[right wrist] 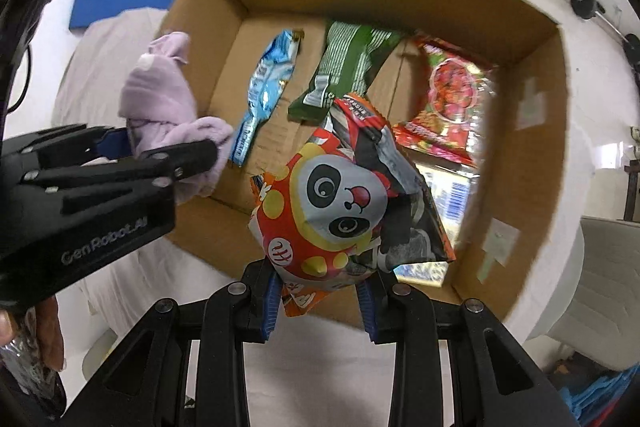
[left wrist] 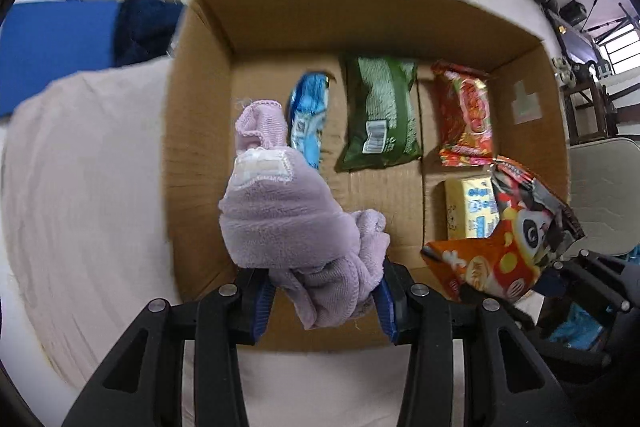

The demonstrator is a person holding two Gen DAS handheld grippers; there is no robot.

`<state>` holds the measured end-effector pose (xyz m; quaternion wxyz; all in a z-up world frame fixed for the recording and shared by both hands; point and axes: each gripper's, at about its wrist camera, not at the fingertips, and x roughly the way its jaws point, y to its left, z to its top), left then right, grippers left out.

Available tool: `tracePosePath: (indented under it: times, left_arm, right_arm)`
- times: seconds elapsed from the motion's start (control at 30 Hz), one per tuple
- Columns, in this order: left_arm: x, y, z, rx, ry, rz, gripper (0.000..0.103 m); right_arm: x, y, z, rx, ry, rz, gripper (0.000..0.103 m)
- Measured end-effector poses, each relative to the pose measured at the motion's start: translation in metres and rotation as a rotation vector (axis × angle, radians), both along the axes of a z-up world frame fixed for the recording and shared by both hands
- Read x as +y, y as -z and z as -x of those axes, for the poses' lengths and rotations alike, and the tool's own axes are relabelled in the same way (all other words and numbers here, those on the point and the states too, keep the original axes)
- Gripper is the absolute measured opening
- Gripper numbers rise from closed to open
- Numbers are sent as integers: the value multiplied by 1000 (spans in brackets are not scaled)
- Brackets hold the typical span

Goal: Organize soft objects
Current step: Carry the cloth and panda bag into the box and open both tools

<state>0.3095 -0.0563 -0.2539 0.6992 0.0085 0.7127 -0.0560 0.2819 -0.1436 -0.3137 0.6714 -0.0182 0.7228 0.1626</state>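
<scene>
Left wrist view: the left claw (left wrist: 324,297) is clamped on a lilac cloth (left wrist: 288,211), held above the near left of an open cardboard box (left wrist: 192,147). On the box floor lie a blue packet (left wrist: 308,119), a green packet (left wrist: 378,119), a red packet (left wrist: 466,115) and a yellow pack (left wrist: 472,207).

Right wrist view: the right claw (right wrist: 320,301) is closed tight on a panda snack bag (right wrist: 340,207), which hangs over the box's near right part; the cloth hangs to its left.

A cardboard box (left wrist: 200,155) sits on the pale-sheeted bed (left wrist: 88,179).
</scene>
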Motion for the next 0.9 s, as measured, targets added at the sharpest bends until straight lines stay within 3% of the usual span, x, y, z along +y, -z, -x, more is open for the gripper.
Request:
tracePosePath:
  times: [0.17, 0.43, 0.5, 0.6, 0.9]
  left_arm:
    - [-2, 27, -9, 56, 16, -28, 40]
    - [-5, 39, -12, 90, 12, -12, 43]
    - [-6, 39, -12, 98, 7, -20, 45]
    - [-5, 39, -12, 102, -9, -28, 46]
    - [-3, 13, -8, 53, -25, -57, 46]
  right_arm:
    - [7, 27, -8, 48, -17, 3, 35]
    - [13, 52, -15, 105, -22, -23, 36]
    - [12, 55, -15, 127, -15, -19, 41]
    - [10, 54, -15, 122, -2, -11, 67]
    - [-12, 38, -18, 72, 38, 38, 68]
